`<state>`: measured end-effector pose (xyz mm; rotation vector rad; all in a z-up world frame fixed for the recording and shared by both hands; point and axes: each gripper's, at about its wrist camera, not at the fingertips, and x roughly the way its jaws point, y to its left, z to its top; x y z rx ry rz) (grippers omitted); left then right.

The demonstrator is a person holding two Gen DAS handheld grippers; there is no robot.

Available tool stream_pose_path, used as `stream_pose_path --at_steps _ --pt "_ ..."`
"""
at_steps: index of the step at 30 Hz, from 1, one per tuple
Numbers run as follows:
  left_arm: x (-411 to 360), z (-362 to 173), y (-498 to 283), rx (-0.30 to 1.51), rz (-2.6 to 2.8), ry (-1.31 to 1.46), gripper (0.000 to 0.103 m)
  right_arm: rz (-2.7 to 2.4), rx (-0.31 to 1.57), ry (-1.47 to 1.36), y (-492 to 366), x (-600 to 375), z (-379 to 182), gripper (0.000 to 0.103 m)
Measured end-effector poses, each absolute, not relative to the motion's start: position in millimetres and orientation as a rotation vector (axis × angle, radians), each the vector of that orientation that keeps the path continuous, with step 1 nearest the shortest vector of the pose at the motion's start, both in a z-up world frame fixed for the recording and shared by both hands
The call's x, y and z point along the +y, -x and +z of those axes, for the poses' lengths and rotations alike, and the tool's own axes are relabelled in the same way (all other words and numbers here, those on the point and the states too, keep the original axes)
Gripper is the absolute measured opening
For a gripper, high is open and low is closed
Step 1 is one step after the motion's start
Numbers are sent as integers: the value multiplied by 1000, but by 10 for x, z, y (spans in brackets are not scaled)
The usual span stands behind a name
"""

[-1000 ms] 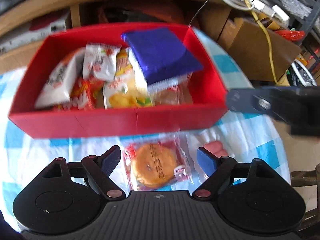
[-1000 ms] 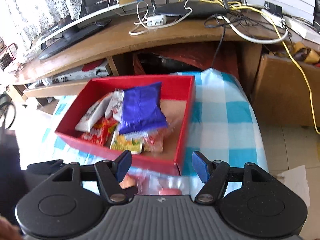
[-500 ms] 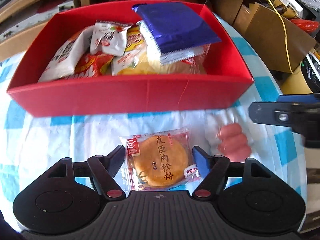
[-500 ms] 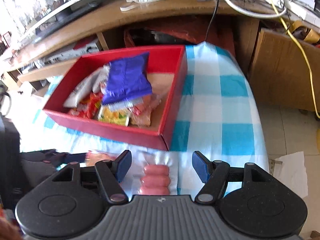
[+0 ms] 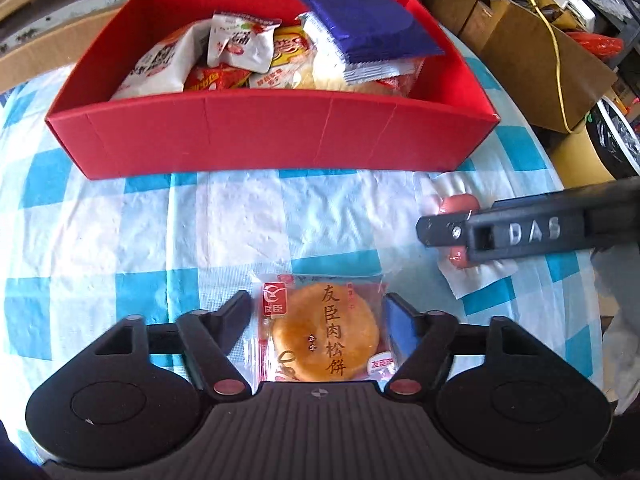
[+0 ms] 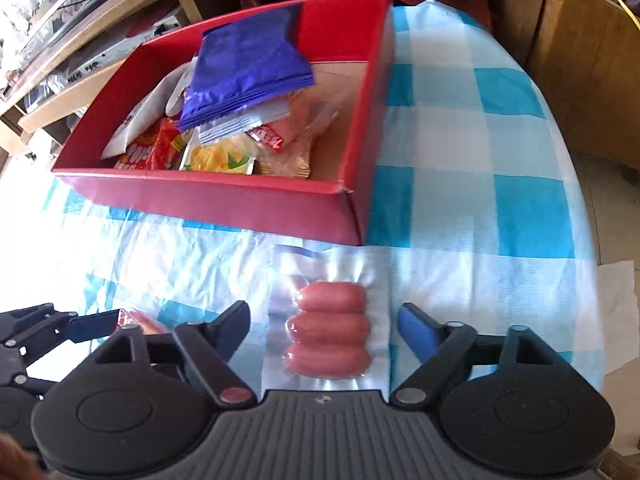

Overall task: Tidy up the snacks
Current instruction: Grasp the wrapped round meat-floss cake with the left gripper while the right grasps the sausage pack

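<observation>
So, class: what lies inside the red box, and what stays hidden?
Inside the red box, a blue packet tops white, red, and yellow snack packs. Whatever lies beneath the pile is covered.

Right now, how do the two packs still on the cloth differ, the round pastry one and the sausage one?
The pastry pack holds one flat golden round cake under printed red labelling; the sausage pack holds three pink sausages side by side in plain clear film. The pastry pack lies between the left gripper, the sausage pack between the wider right gripper; both jaws are opening. Both lie flat outside the red box.
</observation>
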<state>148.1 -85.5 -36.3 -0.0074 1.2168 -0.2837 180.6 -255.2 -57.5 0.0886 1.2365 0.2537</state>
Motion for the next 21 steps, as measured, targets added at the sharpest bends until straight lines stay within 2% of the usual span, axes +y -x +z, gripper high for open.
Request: stream_pose_path --at_steps 3,6,13,21 --pt "-883 -369 -1491 1207 -285 -18 85 239 1209 55 -1730 -2371 -587 95" --pt "-915 -394 -1477 1207 -293 -49 83 263 1187 99 -1622 -2326 -550 84" --pt "-959 -386 -1318 1205 -320 -100 76 290 1196 89 -1351 -2367 -444 84" --pt "-827 -373 -1230 1204 -302 -76 75 258 1164 34 -1193 -2493 -313 83"
